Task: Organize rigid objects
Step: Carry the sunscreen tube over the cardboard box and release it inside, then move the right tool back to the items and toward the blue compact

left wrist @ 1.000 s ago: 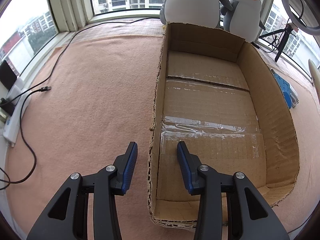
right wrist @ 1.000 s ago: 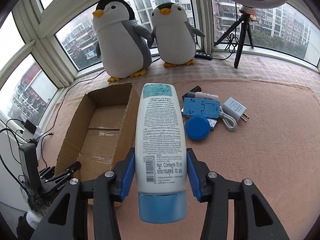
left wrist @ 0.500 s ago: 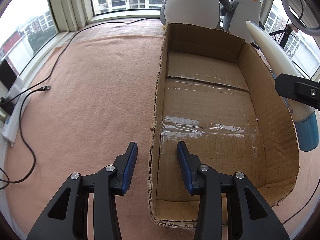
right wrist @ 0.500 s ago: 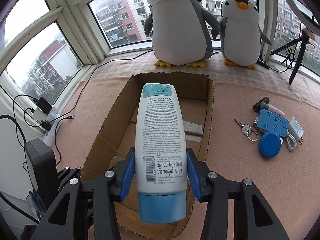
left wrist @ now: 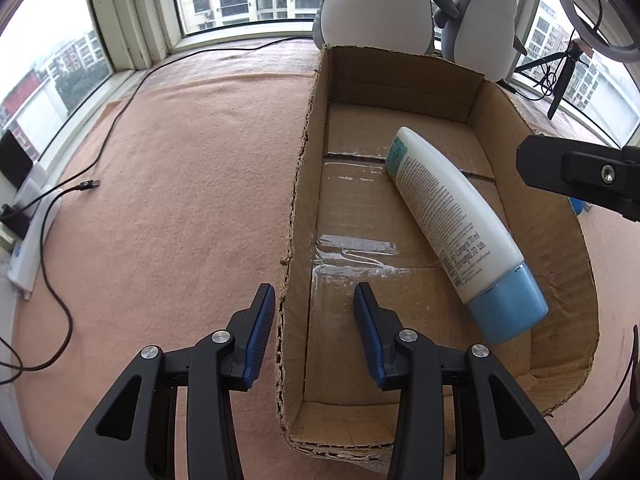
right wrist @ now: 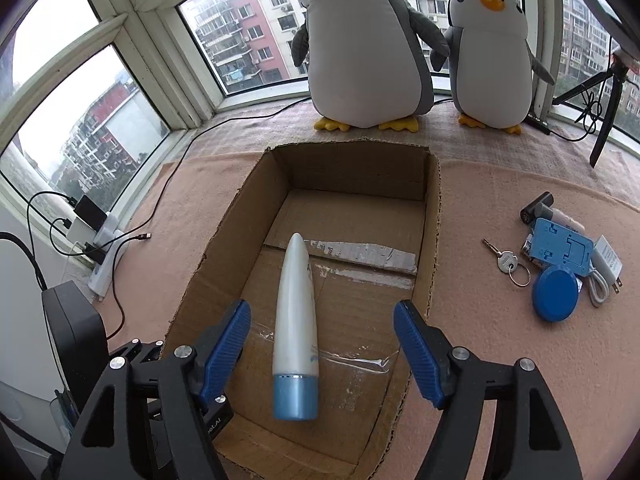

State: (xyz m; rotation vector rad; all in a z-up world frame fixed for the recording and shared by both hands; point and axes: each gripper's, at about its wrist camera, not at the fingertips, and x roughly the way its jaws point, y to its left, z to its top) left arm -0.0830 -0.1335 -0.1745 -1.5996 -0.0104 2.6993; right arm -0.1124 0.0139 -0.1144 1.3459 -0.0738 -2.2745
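Right gripper (right wrist: 322,344): fingers spread wide, holding nothing, above the near end of the cardboard box (right wrist: 434,216). White tube (right wrist: 295,312) with blue cap lies inside the box on its floor, cap toward the camera; it may be resting on its narrow edge, hard to tell. Left gripper (left wrist: 315,312): fingers partly open and empty, straddling the box's left wall. Beside the box on the pink blanket (right wrist: 500,360): keys (right wrist: 508,262), blue round lid (right wrist: 555,299), charger (right wrist: 608,260).

Right claw (right wrist: 322,334) spread wide, empty; left claw (left wrist: 315,322) parted.
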